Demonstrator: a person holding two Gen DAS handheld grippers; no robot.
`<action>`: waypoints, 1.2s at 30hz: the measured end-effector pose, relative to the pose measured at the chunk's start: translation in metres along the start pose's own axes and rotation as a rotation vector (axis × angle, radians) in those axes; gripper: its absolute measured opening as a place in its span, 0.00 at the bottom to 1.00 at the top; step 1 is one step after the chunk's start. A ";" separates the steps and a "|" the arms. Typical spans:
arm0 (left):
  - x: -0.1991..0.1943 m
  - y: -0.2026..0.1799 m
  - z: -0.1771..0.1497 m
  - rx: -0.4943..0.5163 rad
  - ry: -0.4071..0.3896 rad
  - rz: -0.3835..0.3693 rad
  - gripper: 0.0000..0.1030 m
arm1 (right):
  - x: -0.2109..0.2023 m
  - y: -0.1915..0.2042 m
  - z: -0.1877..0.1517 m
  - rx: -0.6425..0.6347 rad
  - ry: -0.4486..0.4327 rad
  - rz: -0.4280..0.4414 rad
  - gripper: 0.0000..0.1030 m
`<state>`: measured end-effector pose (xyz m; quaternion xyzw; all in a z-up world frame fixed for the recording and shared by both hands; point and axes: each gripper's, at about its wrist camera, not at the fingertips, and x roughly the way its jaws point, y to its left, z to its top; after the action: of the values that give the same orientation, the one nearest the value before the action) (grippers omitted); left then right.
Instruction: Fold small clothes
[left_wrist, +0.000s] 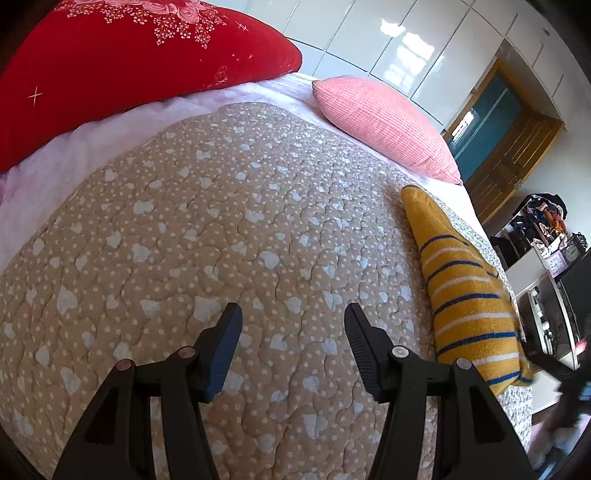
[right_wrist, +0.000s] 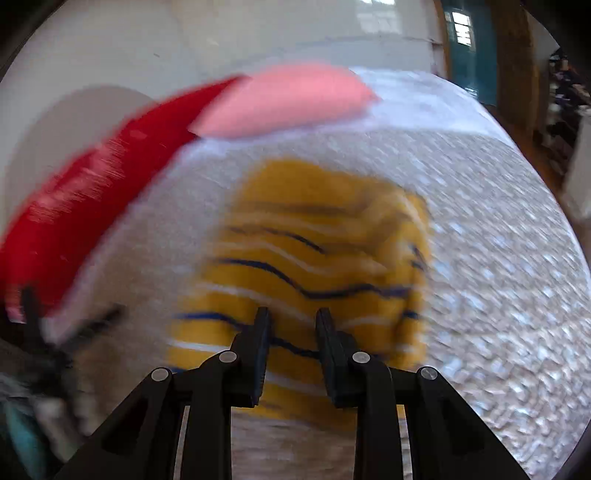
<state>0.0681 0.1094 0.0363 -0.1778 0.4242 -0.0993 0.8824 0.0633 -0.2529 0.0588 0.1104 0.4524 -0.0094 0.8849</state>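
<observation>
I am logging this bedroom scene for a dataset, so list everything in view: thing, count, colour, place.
striped garment: one, mustard yellow with blue and white stripes, lying at the quilt's right edge in the left wrist view.
quilt: one, beige with pale hearts and dots, covering the bed.
red pillow: one, red with pink flowers, at the far left of the bed.
pink cushion: one, pink, ribbed, at the far right of the bed.
white blanket: one, white, under the pillows.
wardrobe doors: several, glossy white, behind the bed.
cluttered shelf: one, white, right of the bed.
left gripper: one, black, jaws apart over bare quilt.
right gripper: one, black, jaws narrowly apart over the garment; grip unclear through blur.
</observation>
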 end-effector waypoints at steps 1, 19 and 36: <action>0.000 0.000 0.000 0.003 0.001 -0.005 0.55 | 0.008 -0.012 -0.003 0.008 0.013 -0.076 0.21; 0.030 -0.065 -0.005 0.018 0.230 -0.279 0.71 | -0.025 -0.120 -0.019 0.402 -0.101 0.272 0.79; 0.017 -0.164 0.020 0.381 0.218 -0.179 0.39 | 0.022 -0.072 0.017 0.385 -0.092 0.509 0.46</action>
<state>0.0903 -0.0423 0.1004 -0.0331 0.4732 -0.2742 0.8365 0.0813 -0.3250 0.0370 0.3847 0.3595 0.1217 0.8414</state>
